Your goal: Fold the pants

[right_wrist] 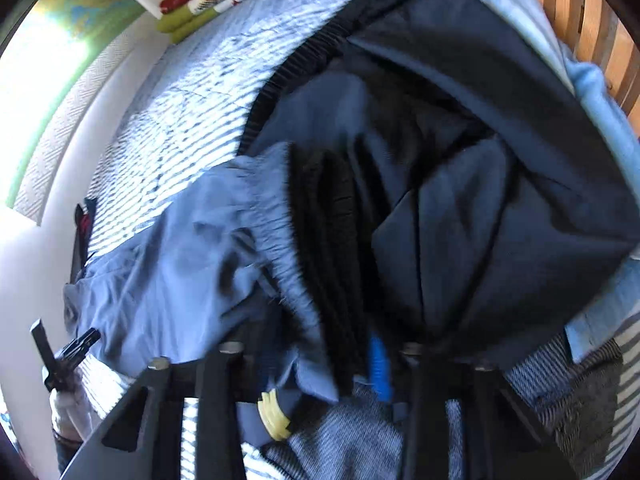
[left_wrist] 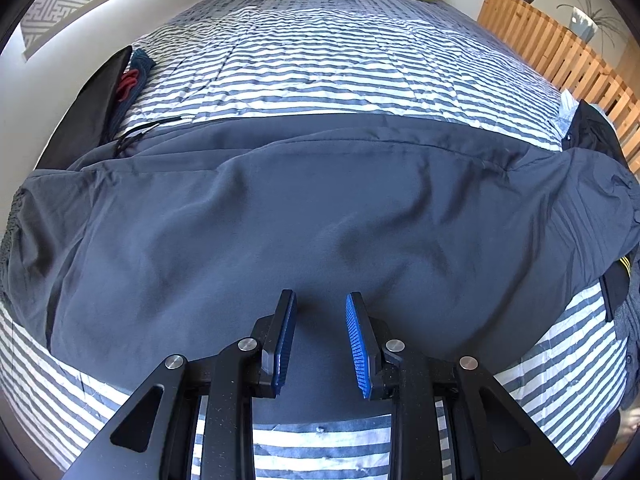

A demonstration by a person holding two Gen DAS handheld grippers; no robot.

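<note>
**Grey pants spread across striped bed**

The bed (left_wrist: 320, 60) carries a blue-and-white striped cover. The pants (left_wrist: 300, 216) lie flat across its near end, legs folded together. A dark clothes pile (right_wrist: 480, 160) sits at the right edge. The left gripper (left_wrist: 320, 312) hovers over the pants, fingers apart and empty. The right gripper (right_wrist: 320, 360) pinches the pants' bunched end. No writing is readable.

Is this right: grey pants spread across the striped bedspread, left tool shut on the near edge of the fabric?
Not quite. The left wrist view shows the left tool open, its fingers apart over the grey pants with nothing between them. The rest holds: the pants lie spread across the striped bedspread.
</note>
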